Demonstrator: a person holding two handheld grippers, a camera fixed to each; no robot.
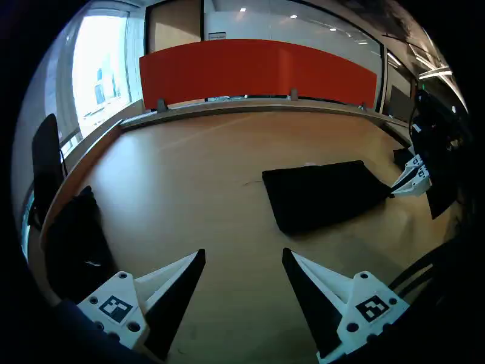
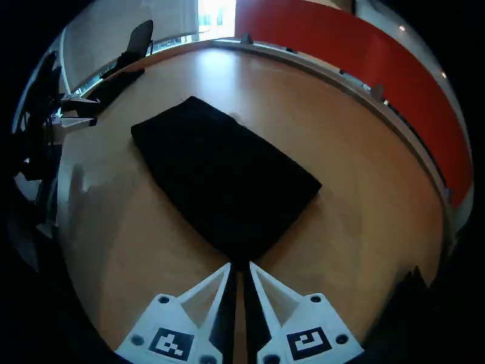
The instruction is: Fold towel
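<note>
Right gripper (image 2: 239, 270): fingers almost together at the towel's (image 2: 224, 176) near corner; whether they pinch cloth, I cannot tell.
Left gripper (image 1: 242, 255): spread wide, well apart from the towel.
Towel: flat dark rectangle on the table (image 2: 364, 200).
Progress: looks partly folded; perhaps one fold left.
</note>
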